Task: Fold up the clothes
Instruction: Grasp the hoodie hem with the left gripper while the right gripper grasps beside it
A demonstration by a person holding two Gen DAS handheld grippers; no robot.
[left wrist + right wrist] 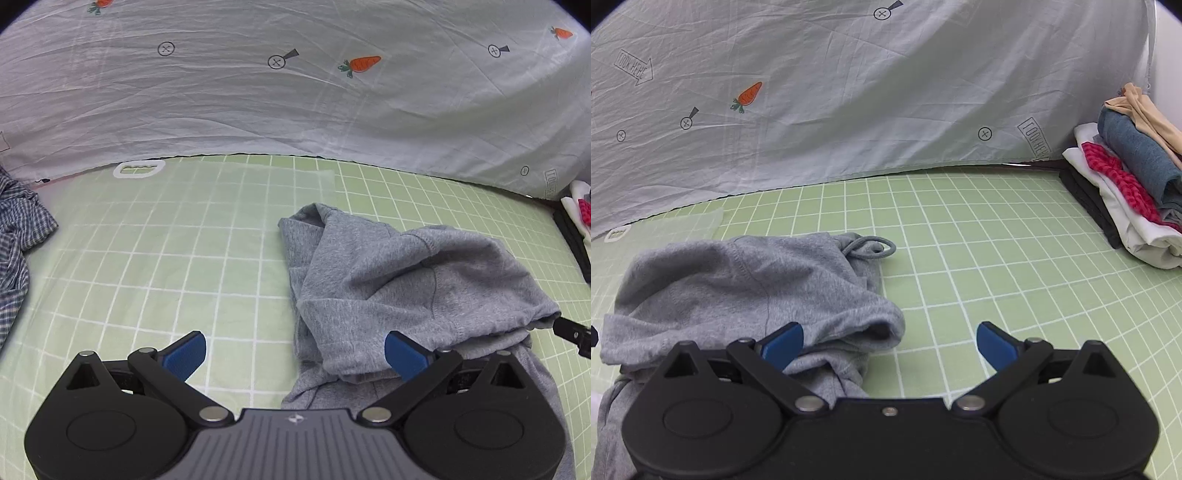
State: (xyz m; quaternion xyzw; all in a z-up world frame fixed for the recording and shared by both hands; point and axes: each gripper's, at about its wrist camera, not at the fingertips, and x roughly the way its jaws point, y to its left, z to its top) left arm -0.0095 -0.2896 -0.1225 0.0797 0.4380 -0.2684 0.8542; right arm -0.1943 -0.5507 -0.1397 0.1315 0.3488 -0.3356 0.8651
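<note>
1. A crumpled grey garment (388,291) is seen lying bunched on the green checked cloth (166,258); its drawstring loop (875,247) rests on the cloth at the far edge.
2. The left gripper (295,354) is held released, jaws wide apart, with nothing gripped; its right finger is placed against the garment's near fold.
3. The right gripper (890,343) is likewise spread wide and empty, its left finger set over the garment's edge.
4. A stack of folded clothes (1126,177) is seen at the far right, well apart from the garment.
5. A blue checked shirt (14,229) is heaped at the left edge.
6. A carrot-printed sheet (295,92) is hung behind.
</note>
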